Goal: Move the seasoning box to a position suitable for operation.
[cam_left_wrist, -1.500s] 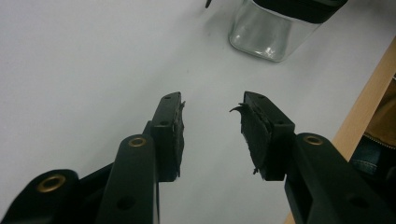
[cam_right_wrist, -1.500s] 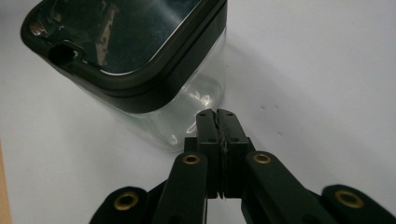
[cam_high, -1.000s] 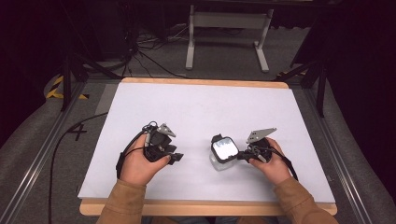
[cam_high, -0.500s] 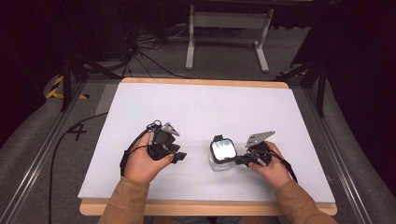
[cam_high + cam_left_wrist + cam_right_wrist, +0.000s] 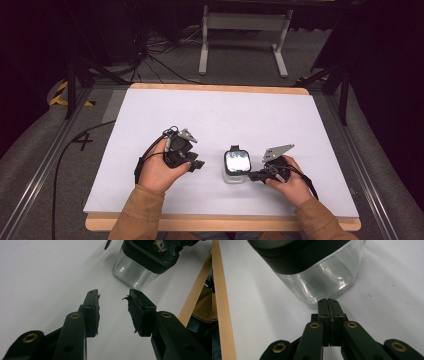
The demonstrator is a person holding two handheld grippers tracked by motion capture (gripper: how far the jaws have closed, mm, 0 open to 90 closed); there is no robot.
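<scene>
While my left gripper (image 5: 196, 165) hovers at about eight o'clock on the white table (image 5: 220, 120), its jaws stand apart and empty, aimed toward the jar (image 5: 236, 167). At six o'clock, near the front edge, the square glass jar with its black lid (image 5: 297, 255) stands upright between my two hands. At its three o'clock side, my right gripper (image 5: 328, 301) has its jaws pressed together on nothing, tips just beside the glass wall. I judge the step to be the approach to the jar. Next, I would close the left jaws around the glass body to steady it, and part the right jaws for the lid.
</scene>
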